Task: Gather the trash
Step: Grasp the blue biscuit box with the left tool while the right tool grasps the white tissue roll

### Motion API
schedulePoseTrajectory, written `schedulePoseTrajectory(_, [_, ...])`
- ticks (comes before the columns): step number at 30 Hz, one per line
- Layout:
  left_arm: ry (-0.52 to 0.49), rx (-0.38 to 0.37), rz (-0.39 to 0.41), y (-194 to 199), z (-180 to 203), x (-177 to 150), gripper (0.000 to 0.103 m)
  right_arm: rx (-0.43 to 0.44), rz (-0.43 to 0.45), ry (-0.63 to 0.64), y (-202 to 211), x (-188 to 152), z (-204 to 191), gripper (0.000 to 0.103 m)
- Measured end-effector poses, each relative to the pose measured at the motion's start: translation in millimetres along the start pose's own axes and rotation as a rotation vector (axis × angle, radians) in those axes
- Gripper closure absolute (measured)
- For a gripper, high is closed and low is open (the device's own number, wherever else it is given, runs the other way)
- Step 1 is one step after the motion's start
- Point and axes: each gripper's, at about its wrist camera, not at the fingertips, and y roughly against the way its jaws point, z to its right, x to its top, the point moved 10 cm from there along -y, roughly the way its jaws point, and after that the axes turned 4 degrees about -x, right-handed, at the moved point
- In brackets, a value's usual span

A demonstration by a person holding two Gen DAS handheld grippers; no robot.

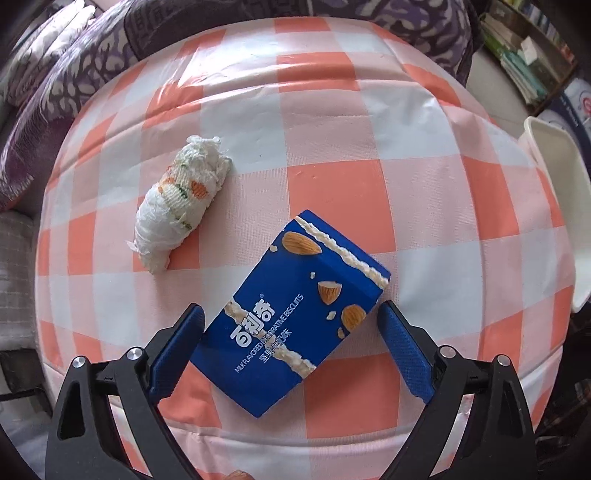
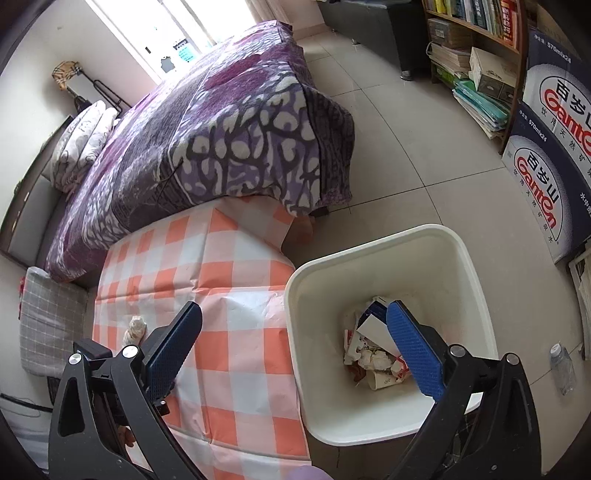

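Directly between the left gripper's [image 1: 291, 315] wide-spread jaws lies the blue biscuit box [image 1: 295, 314], unpinched.

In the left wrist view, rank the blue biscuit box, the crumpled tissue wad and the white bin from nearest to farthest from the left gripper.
1. Blue biscuit box: between the open fingers of the left gripper.
2. Crumpled tissue wad: up and left on the checked tablecloth.
3. White bin: beyond the table's right edge.

Daylight from a window [image 2: 155, 33] falls across a bed [image 2: 207, 140] with a purple patterned blanket, pale floor tiles [image 2: 406, 155] and a crowded bookshelf [image 2: 476, 48].
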Motion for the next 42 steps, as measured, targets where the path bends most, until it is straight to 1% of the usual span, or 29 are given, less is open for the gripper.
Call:
schedulePoseTrajectory(1, [0.035, -0.052, 0.023, 2, 1, -5, 0.029, -0.007, -0.007, 0.009, -4, -4, -4, 0.007])
schedulePoseTrajectory(2, [0.066, -0.073, 0.053, 6, -2, -9, 0.036, -0.015, -0.013, 0.019, -7, -7, -8, 0.007])
schedulePoseTrajectory(5, [0.146, -0.072, 0.095, 15, -13, -35, 0.040, -0.046, -0.009, 0.067, -15, -17, -21, 0.007])
schedulePoseTrajectory(7, [0.186, -0.070, 0.130, 24, -21, -56, 0.043, -0.077, -0.004, 0.143, -24, -28, -35, 0.007])
schedulePoseTrajectory(10, [0.272, -0.055, 0.190, 46, -46, -93, 0.044, -0.097, -0.039, 0.247, -41, -52, -61, 0.007])
schedulePoseTrajectory(13, [0.384, -0.019, 0.257, 66, -84, -130, 0.043, -0.069, -0.108, 0.305, -60, -83, -100, 0.007])
schedulePoseTrajectory(15, [0.469, 0.012, 0.291, 75, -113, -152, 0.043, -0.044, -0.134, 0.324, -73, -100, -134, 0.007])
schedulePoseTrajectory(16, [0.508, 0.021, 0.306, 78, -122, -163, 0.043, -0.021, -0.143, 0.331, -80, -108, -160, 0.007])
schedulePoseTrajectory(18, [0.577, 0.028, 0.344, 86, -138, -183, 0.043, -0.006, -0.145, 0.328, -92, -117, -195, 0.007])
schedulePoseTrajectory(19, [0.603, 0.034, 0.364, 89, -145, -190, 0.043, 0.008, -0.138, 0.312, -99, -120, -219, 0.007])
schedulePoseTrajectory(22, [0.671, 0.028, 0.419, 95, -156, -202, 0.043, -0.005, -0.100, 0.278, -116, -122, -263, 0.007])
schedulePoseTrajectory(24, [0.698, 0.023, 0.448, 99, -161, -210, 0.043, -0.026, -0.087, 0.289, -131, -125, -287, 0.008])
schedulePoseTrajectory(27, [0.715, 0.014, 0.474, 99, -166, -213, 0.042, -0.078, -0.051, 0.346, -147, -123, -306, 0.012])
schedulePoseTrajectory(29, [0.718, 0.011, 0.487, 97, -169, -211, 0.042, -0.113, -0.032, 0.369, -158, -121, -311, 0.014])
schedulePoseTrajectory(32, [0.727, 0.024, 0.505, 97, -176, -208, 0.042, -0.119, -0.050, 0.394, -175, -123, -314, 0.023])
schedulePoseTrajectory(33, [0.737, 0.022, 0.508, 97, -178, -207, 0.042, -0.126, -0.013, 0.426, -174, -120, -317, 0.033])
schedulePoseTrajectory(34, [0.752, 0.018, 0.509, 96, -181, -206, 0.042, -0.124, 0.013, 0.465, -173, -118, -322, 0.049])
schedulePoseTrajectory(35, [0.769, 0.015, 0.508, 96, -184, -205, 0.042, -0.103, 0.025, 0.512, -173, -117, -327, 0.079])
schedulePoseTrajectory(36, [0.785, 0.012, 0.505, 96, -185, -203, 0.042, -0.059, 0.015, 0.528, -172, -118, -331, 0.081])
schedulePoseTrajectory(37, [0.800, 0.008, 0.503, 97, -186, -201, 0.042, -0.001, 0.004, 0.528, -167, -118, -333, 0.082])
schedulePoseTrajectory(38, [0.810, 0.005, 0.500, 99, -185, -199, 0.042, 0.038, 0.005, 0.535, -161, -118, -334, 0.082])
schedulePoseTrajectory(42, [0.804, 0.038, 0.504, 111, -181, -188, 0.042, 0.193, 0.011, 0.594, -131, -122, -337, 0.082])
